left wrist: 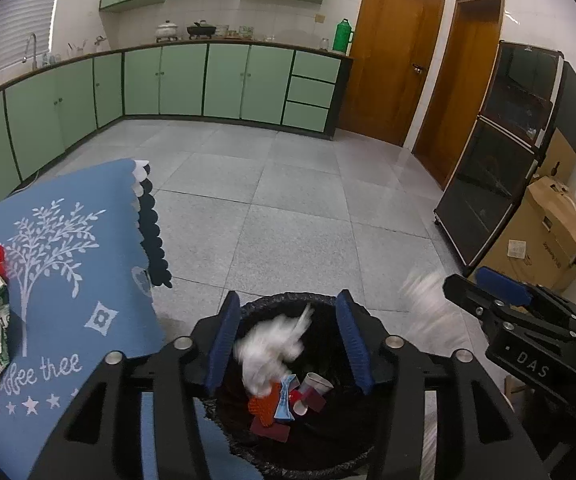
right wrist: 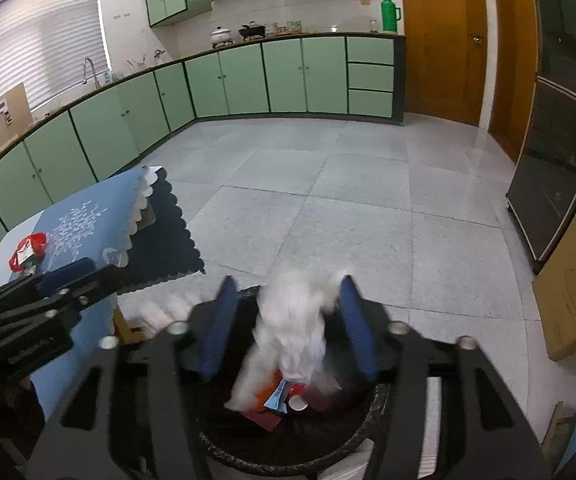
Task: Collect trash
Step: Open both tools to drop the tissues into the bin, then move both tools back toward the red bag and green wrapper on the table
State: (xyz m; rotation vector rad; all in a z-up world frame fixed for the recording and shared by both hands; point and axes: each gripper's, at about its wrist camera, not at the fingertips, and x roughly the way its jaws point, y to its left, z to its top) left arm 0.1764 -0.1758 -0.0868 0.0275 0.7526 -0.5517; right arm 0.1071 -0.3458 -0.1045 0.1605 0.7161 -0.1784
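Both tongs, left and right, gape over the lined bin; falling tissue wads could drift past its rim.

Green cabinets, green thermos, wooden door, cardboard box

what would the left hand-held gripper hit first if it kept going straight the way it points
Most likely the blurred white tissue between the open fingers of the left hand-held gripper, apparently falling free. Past it lies the black-lined bin with its trash. Depth is hard to judge through the blur.
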